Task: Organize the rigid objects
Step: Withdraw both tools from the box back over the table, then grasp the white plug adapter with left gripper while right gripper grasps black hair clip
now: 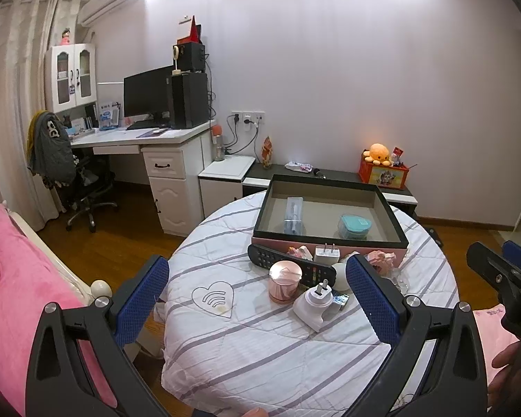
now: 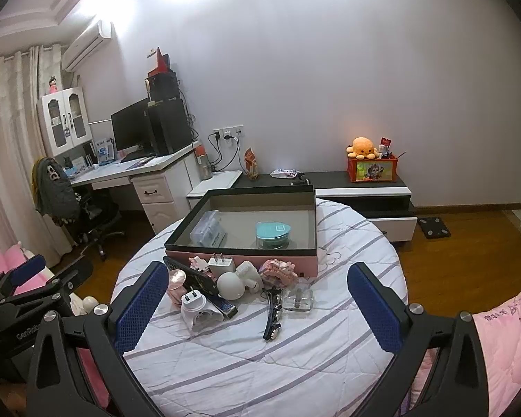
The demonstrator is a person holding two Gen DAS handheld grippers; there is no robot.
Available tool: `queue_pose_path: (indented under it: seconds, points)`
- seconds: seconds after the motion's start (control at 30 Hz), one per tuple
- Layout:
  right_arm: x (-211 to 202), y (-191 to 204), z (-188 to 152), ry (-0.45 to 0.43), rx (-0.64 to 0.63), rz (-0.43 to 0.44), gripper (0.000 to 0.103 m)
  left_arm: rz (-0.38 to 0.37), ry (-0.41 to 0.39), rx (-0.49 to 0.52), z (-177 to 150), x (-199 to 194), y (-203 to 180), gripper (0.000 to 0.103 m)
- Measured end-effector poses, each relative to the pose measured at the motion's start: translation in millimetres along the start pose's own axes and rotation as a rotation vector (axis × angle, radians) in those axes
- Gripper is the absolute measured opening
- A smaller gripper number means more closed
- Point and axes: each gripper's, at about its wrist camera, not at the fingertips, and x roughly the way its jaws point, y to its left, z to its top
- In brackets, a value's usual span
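A pink box with a black rim [image 1: 330, 239] [image 2: 241, 251] stands at the far side of a round quilt-covered table [image 1: 260, 347] [image 2: 260, 358]. Inside lie a clear case [image 1: 293, 214] [image 2: 208, 232] and a teal lidded container [image 1: 355, 226] [image 2: 272, 234]. In front of the box lie a black remote [image 1: 288, 264], a rose-gold jar [image 1: 284, 280], a white plug adapter [image 1: 314, 304] [image 2: 195, 307], a white charger [image 1: 326, 253], a white ball [image 2: 230, 286], a pink block figure [image 2: 278, 272], a black hair clip [image 2: 272, 312] and a clear block [image 2: 298, 298]. My left gripper [image 1: 257, 307] and right gripper [image 2: 258, 312] are open and empty above the table's near side.
A white desk [image 1: 146, 139] with a monitor and an office chair [image 1: 76, 180] stand at the left. A low black-and-white cabinet [image 2: 364, 191] with an orange toy box runs along the back wall. A pink bed [image 1: 14, 295] lies at the left.
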Motion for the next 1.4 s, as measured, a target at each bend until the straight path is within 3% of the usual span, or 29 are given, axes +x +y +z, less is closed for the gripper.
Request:
queue_pose_path:
  seconds: [0.3, 0.6, 0.87, 1.03, 1.13, 1.33, 1.4]
  points:
    - [17.8, -2.8, -8.0, 0.057, -0.016, -0.050, 0.103, -0.003, 0.059, 0.010, -15.1, 17.4, 1.2, 0.103]
    - [76.5, -19.2, -38.0, 0.222, -0.015, -0.098, 0.103, -0.046, 0.180, 0.059, -49.7, 67.3, -24.4, 0.103]
    - [124.3, -29.7, -63.7, 0.342, 0.000, -0.080, 0.103, -0.057, 0.244, 0.059, -69.1, 112.3, -37.9, 0.103]
    - [146.2, -30.3, -74.1, 0.391, 0.006, -0.058, 0.092, -0.057, 0.285, 0.043, -79.0, 138.1, -40.8, 0.103]
    - [160.7, -29.4, -81.7, 0.427, 0.015, -0.035, 0.076, -0.069, 0.298, 0.042, -81.9, 151.5, -43.9, 0.103]
    - [169.8, -24.4, -85.0, 0.421, -0.005, -0.040, 0.067, -0.092, 0.361, 0.010, -84.3, 179.2, -43.4, 0.103]
    - [171.9, -22.5, -83.6, 0.419, -0.012, -0.035, 0.060, -0.103, 0.380, 0.005, -84.2, 184.5, -44.1, 0.102]
